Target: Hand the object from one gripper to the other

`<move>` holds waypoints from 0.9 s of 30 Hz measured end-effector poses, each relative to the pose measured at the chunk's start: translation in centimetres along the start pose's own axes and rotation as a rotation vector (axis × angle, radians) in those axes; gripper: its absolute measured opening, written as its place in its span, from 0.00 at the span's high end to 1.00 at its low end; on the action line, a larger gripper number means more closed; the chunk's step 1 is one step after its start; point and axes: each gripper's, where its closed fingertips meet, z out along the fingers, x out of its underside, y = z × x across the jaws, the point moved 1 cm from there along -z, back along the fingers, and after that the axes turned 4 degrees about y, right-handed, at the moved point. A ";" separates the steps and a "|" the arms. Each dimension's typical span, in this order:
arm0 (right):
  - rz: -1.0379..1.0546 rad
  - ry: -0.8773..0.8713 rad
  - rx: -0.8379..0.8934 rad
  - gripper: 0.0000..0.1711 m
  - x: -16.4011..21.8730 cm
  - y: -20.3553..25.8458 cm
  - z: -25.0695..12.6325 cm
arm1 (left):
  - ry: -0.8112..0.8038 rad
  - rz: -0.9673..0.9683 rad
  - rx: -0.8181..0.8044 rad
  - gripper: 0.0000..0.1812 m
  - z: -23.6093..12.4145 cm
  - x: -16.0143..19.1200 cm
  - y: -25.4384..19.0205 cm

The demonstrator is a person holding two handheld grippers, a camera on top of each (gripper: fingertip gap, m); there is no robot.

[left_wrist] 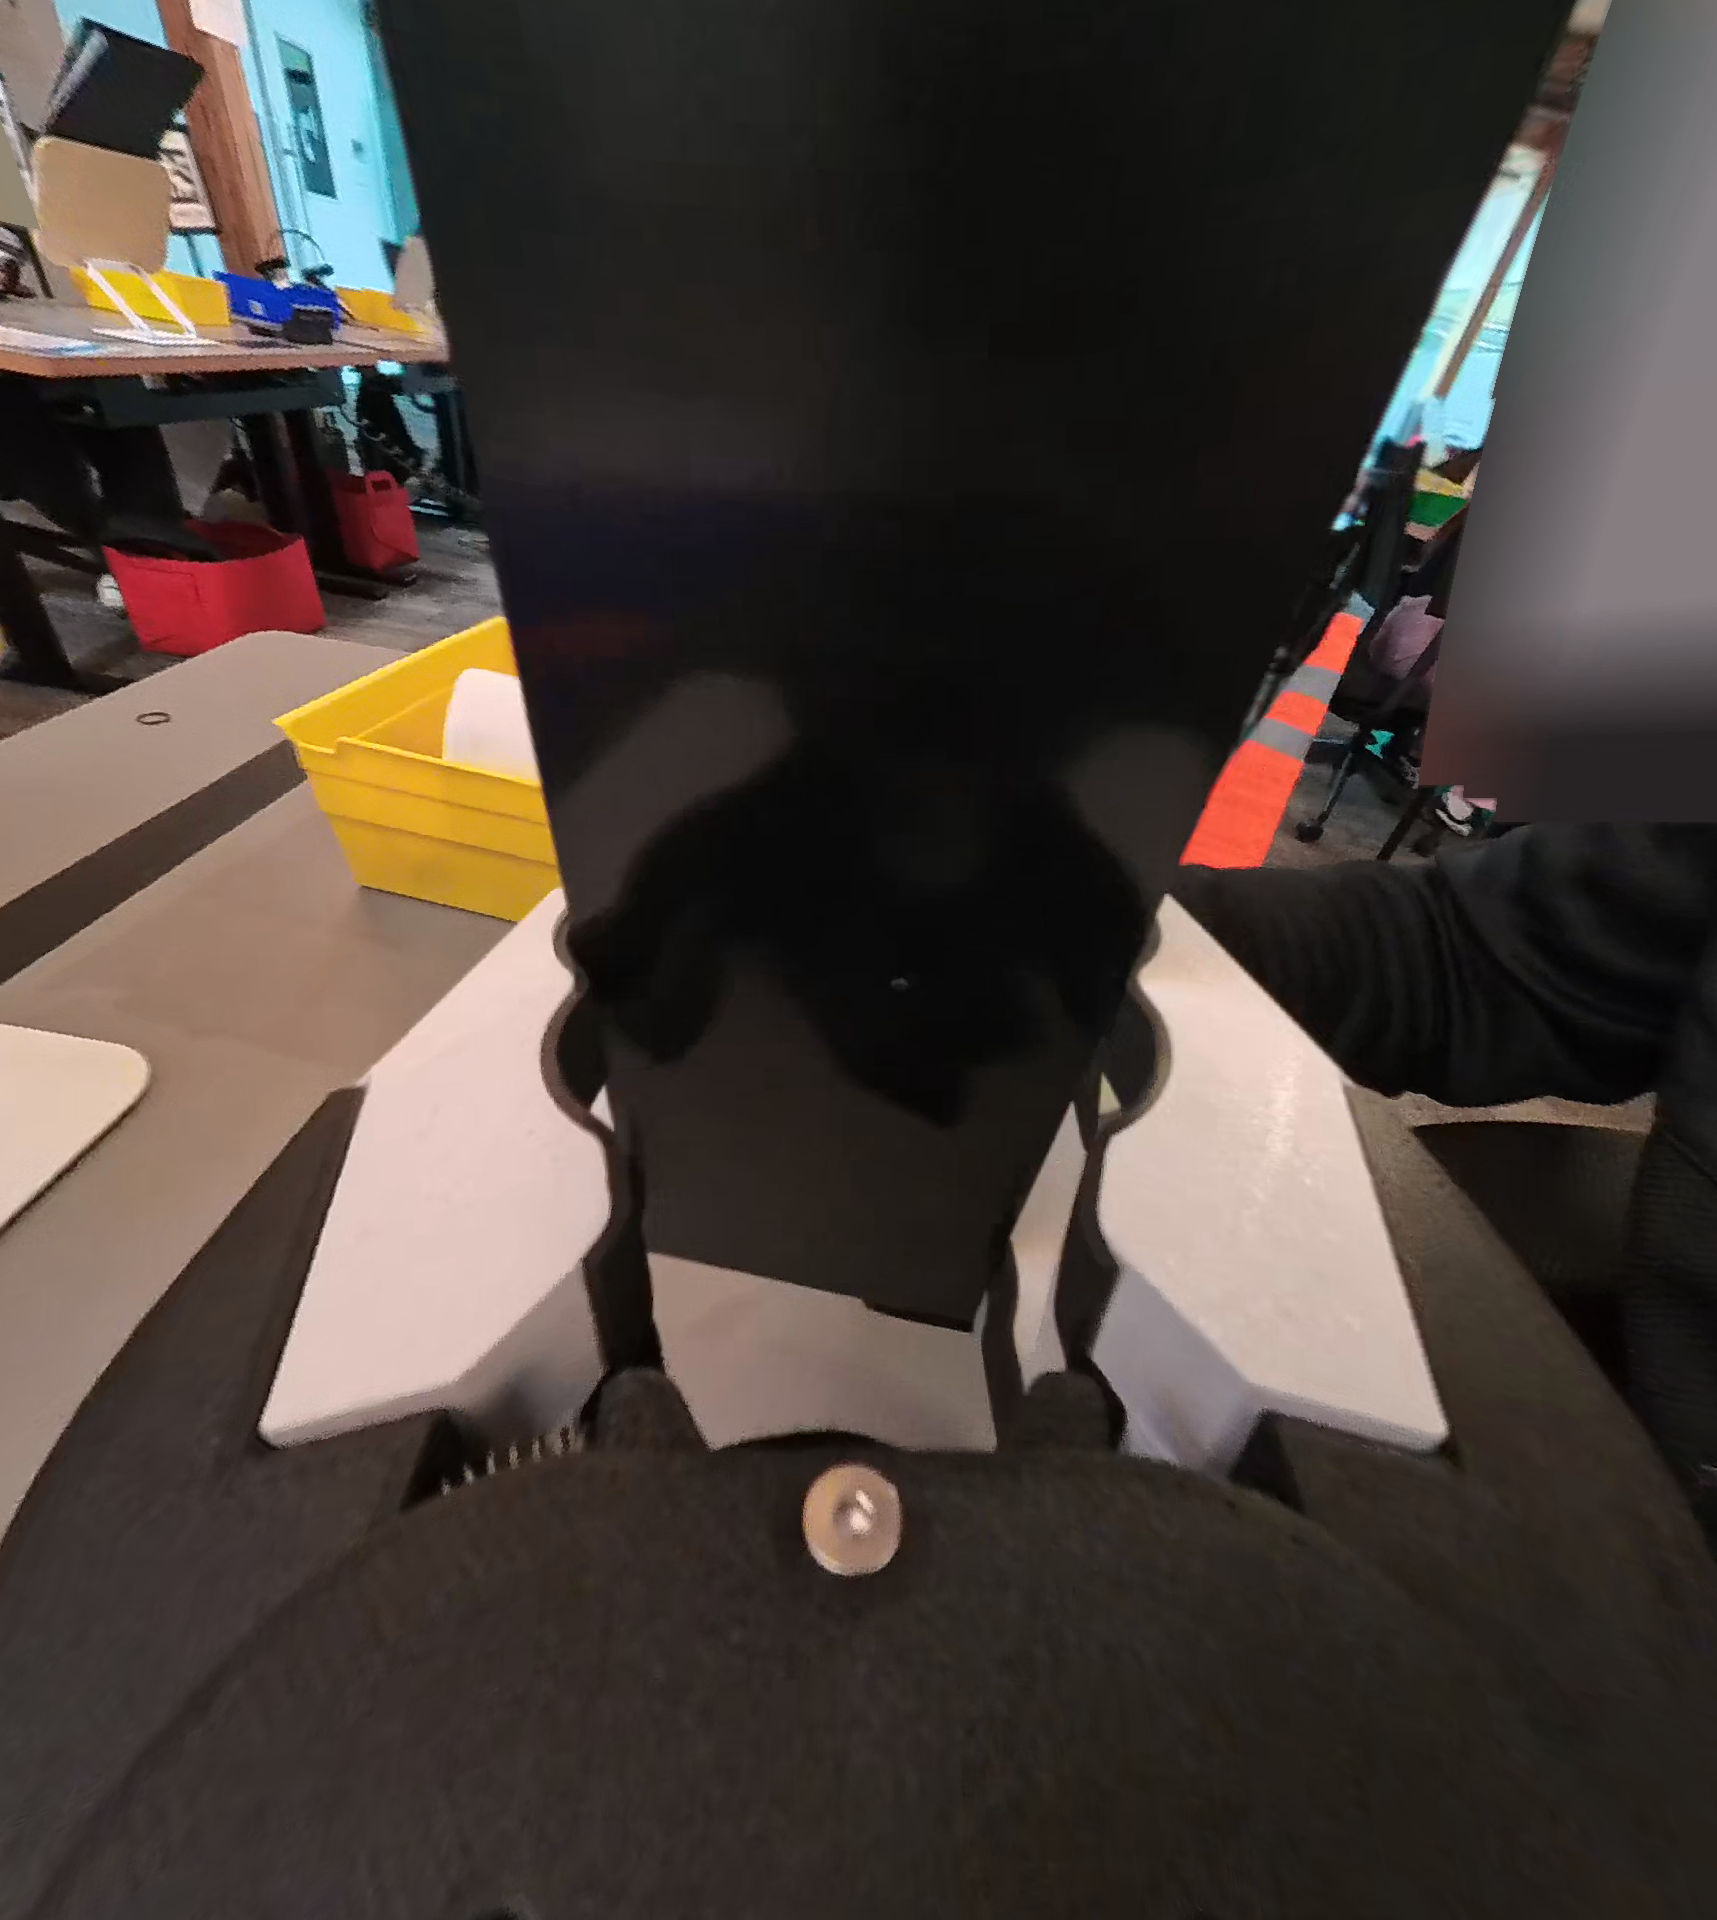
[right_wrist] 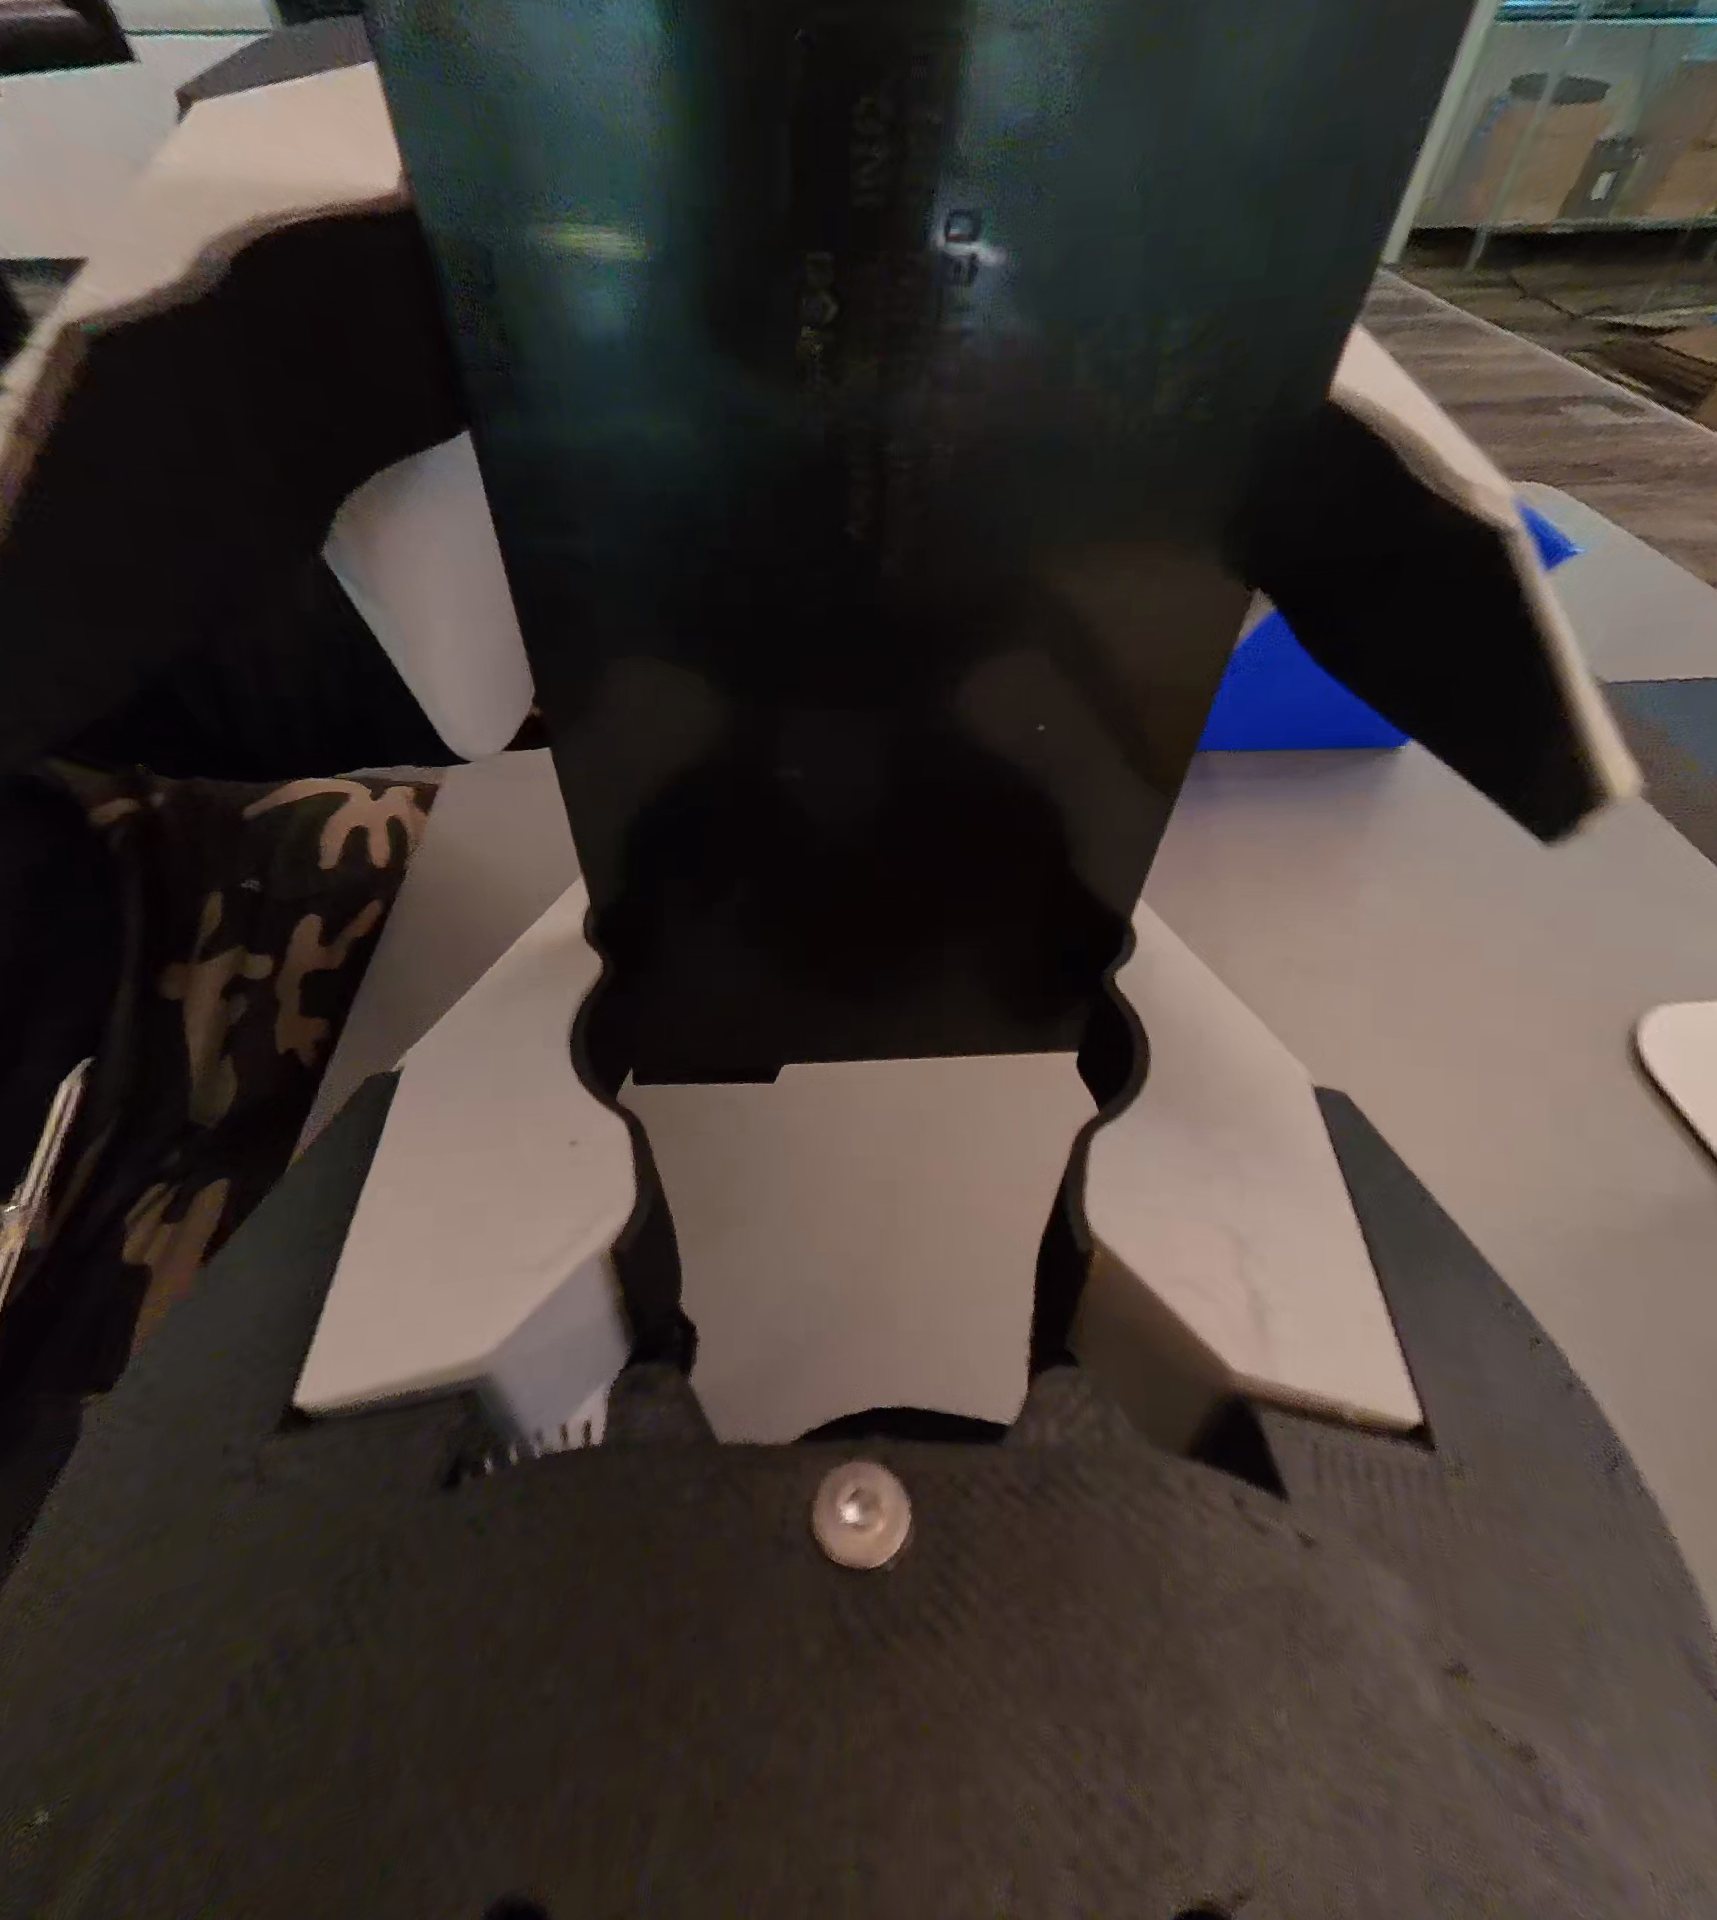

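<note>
Gripping both ends of the black panel (left_wrist: 895, 468) between each gripper's closed fingers (left_wrist: 480, 1164), left gripper (left_wrist: 859, 1039) and right gripper (right_wrist: 859, 997), you keep it supported mid-handover above the bench (right_wrist: 1405, 987).

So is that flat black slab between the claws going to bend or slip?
The black slab probably stays stiff: its edges run straight in both wrist views. Its glossy face mirrors the claw, so it may be slippery. The left claw and right claw each appear to hold one end between the fingers, which should steady it.
</note>
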 end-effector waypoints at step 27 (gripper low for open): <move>-0.699 0.598 1.174 0.50 -0.1 -11.9 -9.0 | -0.662 -0.705 -0.250 0.18 -3.4 0.2 5.7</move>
